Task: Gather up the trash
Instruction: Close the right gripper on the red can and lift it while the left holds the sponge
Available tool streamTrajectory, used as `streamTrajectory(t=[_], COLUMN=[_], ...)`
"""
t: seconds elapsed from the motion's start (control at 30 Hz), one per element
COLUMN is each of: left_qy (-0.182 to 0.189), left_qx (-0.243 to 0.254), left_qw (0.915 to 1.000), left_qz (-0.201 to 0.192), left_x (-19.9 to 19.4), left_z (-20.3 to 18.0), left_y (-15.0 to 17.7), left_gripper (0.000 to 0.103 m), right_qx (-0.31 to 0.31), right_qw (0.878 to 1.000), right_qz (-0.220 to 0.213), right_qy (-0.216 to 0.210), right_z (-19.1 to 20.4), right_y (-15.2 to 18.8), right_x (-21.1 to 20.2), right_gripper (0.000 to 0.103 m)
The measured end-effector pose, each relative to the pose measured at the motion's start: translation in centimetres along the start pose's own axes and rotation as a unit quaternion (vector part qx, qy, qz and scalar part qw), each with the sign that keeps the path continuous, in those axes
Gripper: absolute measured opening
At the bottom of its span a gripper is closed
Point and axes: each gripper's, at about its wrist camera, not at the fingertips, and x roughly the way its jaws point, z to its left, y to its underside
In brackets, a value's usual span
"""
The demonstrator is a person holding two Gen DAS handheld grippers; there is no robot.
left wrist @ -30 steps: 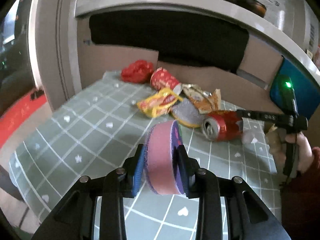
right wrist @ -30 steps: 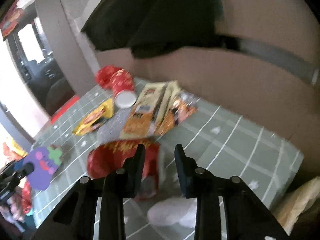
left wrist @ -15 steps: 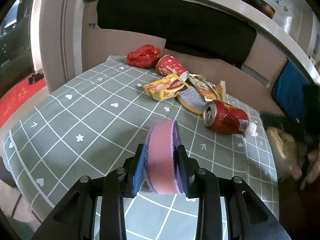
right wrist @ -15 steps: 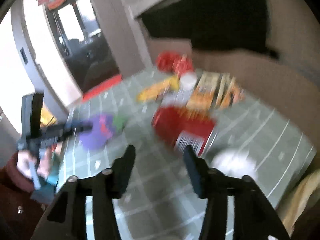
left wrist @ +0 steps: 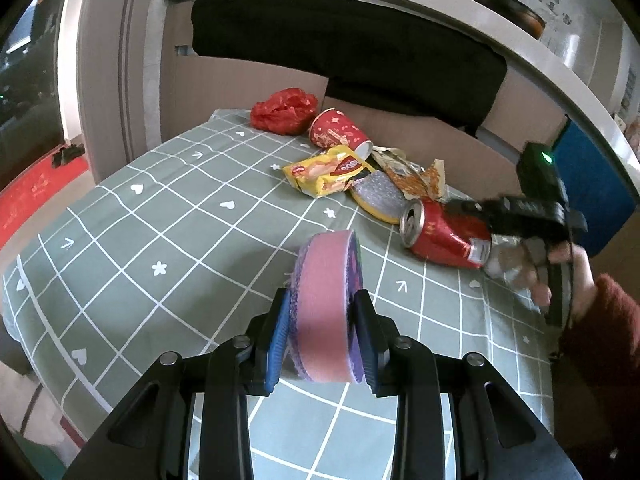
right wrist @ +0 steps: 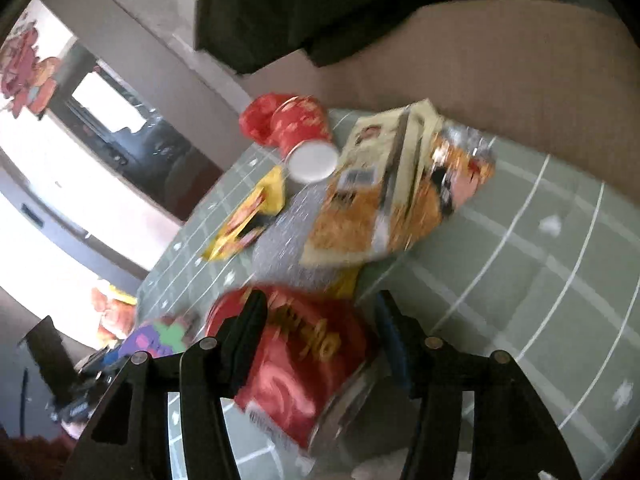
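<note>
- Left gripper (left wrist: 322, 334): fingers clamped on pink-purple foam piece (left wrist: 326, 304).
- Right gripper (right wrist: 320, 332): fingers apart, straddling red can (right wrist: 304, 364); snack wrappers (right wrist: 384, 200) just beyond.

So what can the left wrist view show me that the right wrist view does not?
Only the left wrist view shows the left gripper shut on the pink and purple pad, and the person's right hand behind the can.

Only the right wrist view shows the right gripper open around the red can, not yet closed, and the window.

Both show the red can, the red paper cup, the yellow wrapper and the green checked tablecloth.
</note>
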Motion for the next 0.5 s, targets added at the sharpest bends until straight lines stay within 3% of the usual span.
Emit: streamTrajectory(t=[0.17,0.33,0.5], left_qy=[0.0,-0.001,0.001], left_qx=[0.001,-0.002,-0.007], left_qw=[1.0,1.0,1.0], left_qz=[0.002,0.005,0.006], left_x=[0.0,-0.1,0.0], left_z=[-0.2,-0.2,0.1], left_y=[-0.1,-0.1,-0.1], left_gripper=[0.033,0.033,0.033], right_qx=[-0.073,-0.176,-0.1], right_qw=[0.997,0.984,0.995], right_qz=[0.016,0.014,0.008], right_qy=[0.001,0.022,0.03], right_z=[4.5,9.1,8.4], right_y=[4.2,7.2,5.2], right_x=[-1.7,-2.9,-1.3], right_gripper=[0.054,0.054,0.054])
